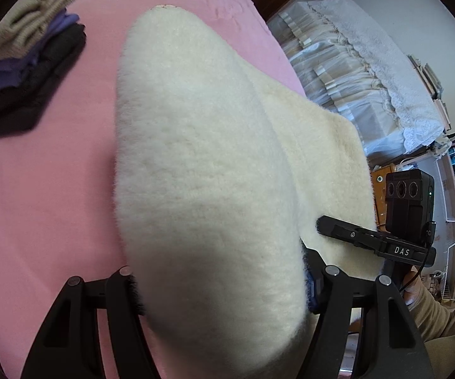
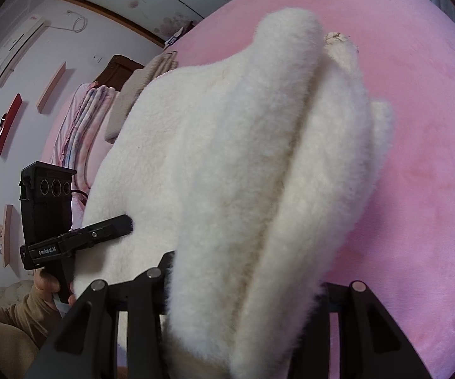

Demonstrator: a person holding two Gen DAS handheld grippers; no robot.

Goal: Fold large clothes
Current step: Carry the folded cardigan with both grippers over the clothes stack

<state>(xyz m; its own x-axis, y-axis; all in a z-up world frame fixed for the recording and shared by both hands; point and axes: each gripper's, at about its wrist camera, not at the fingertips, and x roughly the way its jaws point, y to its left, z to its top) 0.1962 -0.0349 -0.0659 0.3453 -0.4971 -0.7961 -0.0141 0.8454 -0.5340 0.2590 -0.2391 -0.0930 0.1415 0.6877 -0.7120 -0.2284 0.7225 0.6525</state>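
White fleece (image 1: 202, 170) (both claws clamped), pink bedspread (image 1: 53, 189)

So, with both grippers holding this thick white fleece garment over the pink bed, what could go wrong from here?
1. The white fleece garment is bulky between the left gripper fingers, so it may slip out while being moved.
2. The right gripper clamps several bunched layers; the fold may come out uneven, or a layer may drop.
3. The stack of folded clothes lies near on the pink bed; a wide swing of the fleece could knock it over.
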